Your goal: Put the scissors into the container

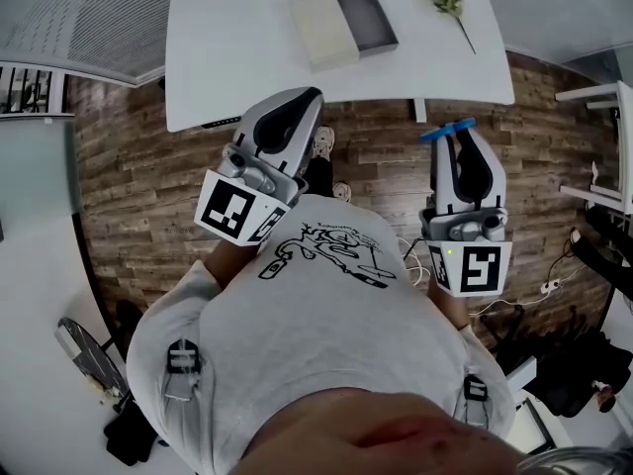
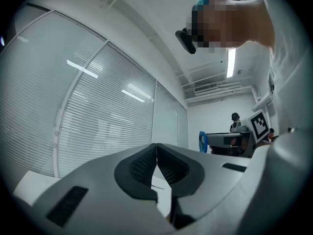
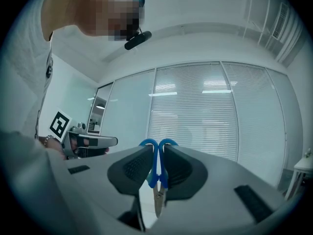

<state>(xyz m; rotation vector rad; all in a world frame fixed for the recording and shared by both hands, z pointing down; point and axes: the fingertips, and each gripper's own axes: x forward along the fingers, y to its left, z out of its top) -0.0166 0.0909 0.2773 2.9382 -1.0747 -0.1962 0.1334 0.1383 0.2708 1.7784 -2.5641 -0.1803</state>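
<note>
While the small blue-handled metal scissors [image 3: 156, 166] sit pinched upright at their handles between the jaws of the right gripper [image 3: 157, 150], closed firmly on them, the carry step is in hand. They are held in the air near the person's chest, well apart from the flat rectangular beige-and-grey container [image 1: 366, 16] on the white table [image 1: 237, 38]. The left gripper [image 2: 156, 147] has its jaws pressed together on nothing. Next, the right gripper likely needs to reach forward over the container, lower and release. Both gripper views miss the table, and I cannot tell whether the beige half is a lid.
</note>
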